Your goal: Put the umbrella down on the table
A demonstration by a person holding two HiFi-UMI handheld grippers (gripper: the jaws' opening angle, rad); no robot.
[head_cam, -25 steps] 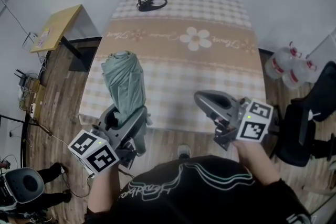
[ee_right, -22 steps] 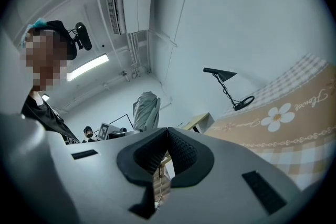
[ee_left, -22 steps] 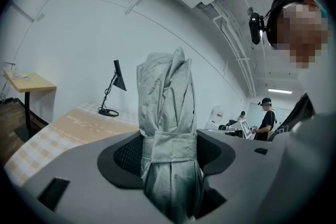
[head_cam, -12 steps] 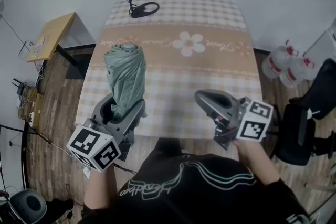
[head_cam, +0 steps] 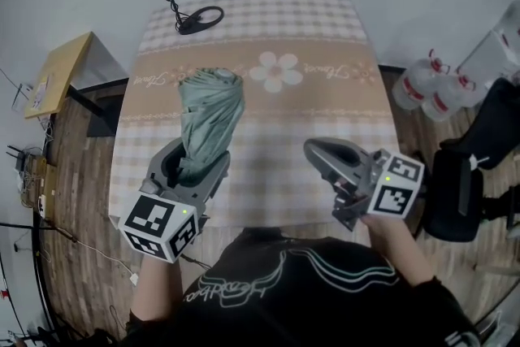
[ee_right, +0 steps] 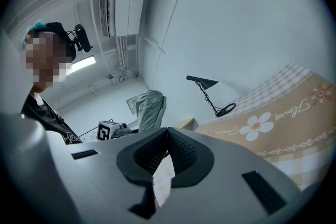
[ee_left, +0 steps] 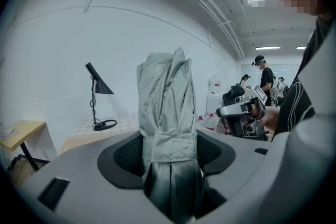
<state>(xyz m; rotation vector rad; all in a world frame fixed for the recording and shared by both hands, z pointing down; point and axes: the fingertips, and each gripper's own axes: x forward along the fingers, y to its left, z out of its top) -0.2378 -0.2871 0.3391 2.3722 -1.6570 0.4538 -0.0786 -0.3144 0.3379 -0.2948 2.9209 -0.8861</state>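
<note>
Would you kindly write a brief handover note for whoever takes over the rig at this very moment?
Left gripper: shut on the folded umbrella, gripped near its lower end, with the canopy pointing up and away over the near left part of the table.
Right gripper: shut and empty, over the table's near right edge.
Done: the umbrella is in hand above the table, not yet resting on it.
Left to do: lower it flat onto the table, open the left gripper, and pull back.
</note>
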